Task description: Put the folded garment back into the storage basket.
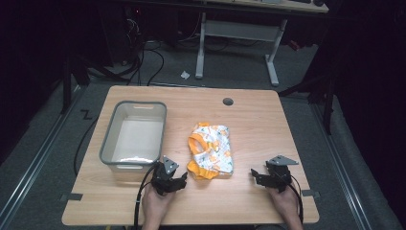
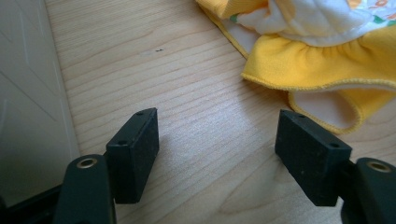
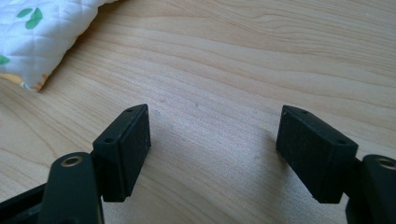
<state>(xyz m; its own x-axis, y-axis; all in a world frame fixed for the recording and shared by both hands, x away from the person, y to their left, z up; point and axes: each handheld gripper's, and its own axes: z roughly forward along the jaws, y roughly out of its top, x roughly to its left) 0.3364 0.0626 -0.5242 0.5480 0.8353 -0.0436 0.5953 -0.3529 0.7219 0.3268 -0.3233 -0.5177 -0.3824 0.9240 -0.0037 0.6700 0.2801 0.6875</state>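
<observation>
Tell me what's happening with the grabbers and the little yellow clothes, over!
Left gripper open, empty, beside the garment's yellow hem. Right gripper open, empty, over bare table. Garment folded beside the grey bin. Nothing in the way.

A light, honey-coloured wooden table (image 1: 249,120) with fine wavy grain. Near its middle lies a small garment (image 1: 210,151), white and quilted, printed with little orange and green shapes, trimmed with bright yellow-orange ruffles and edges. To its left sits a bin (image 1: 108,139) with a grey rim and pale, whitish inside. The left gripper (image 1: 173,182) and right gripper (image 1: 261,177) are black, each topped by a grey plate. The floor beyond is grey.
</observation>
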